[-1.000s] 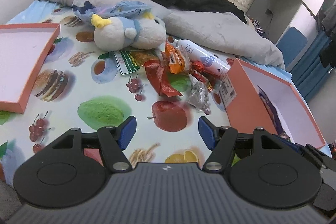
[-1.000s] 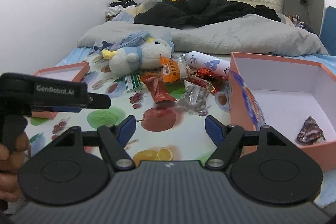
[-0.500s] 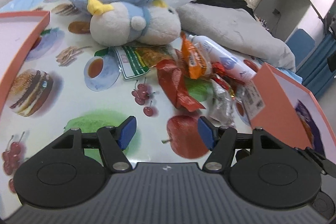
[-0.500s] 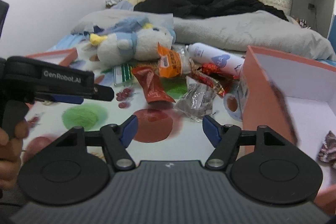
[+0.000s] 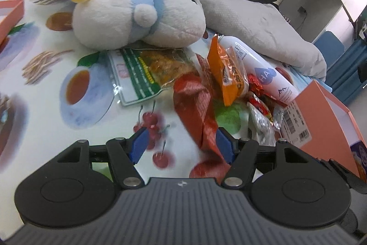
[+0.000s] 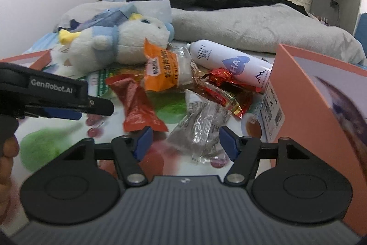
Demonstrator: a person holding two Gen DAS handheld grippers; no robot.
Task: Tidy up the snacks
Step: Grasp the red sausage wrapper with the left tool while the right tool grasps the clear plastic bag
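On the bed (image 5: 41, 121), covered with a fruit-print sheet, the biggest thing is the grey blanket (image 6: 252, 26), then the orange box (image 6: 321, 107) at the right edge, open, its side wall facing the pile. Plush toy (image 5: 137, 17) lies behind the snacks, its belly resting on the green-label packet (image 5: 142, 70). White bottle (image 6: 229, 59) lies on its side between the plush and the box. Snack pile sits just beside the box wall: orange packet (image 6: 165, 72) leaning up, red packet (image 6: 137, 105) nearest the left gripper (image 5: 181, 144), clear crinkly packet (image 6: 201, 128) nearest the right gripper (image 6: 185, 141), small red-gold wrappers (image 6: 227, 88) behind it.

Left jaws apart, nothing between the pads; the red packet's lower end is just ahead of the right pad. Right jaws also apart, gap narrowing slightly, nothing gripped; the clear packet lies ahead between them, not touched as far as I can tell.

Risks, as judgement: wrappers overlap, so closing on one could drag a neighbour or nip two. Thin slippery film may slide out of the pads. Both grippers work the same small pile, so they could bump. Soft bedding gives under pressure, so pressing down may sink the packet instead of pinching it. Bottle could roll if nudged.
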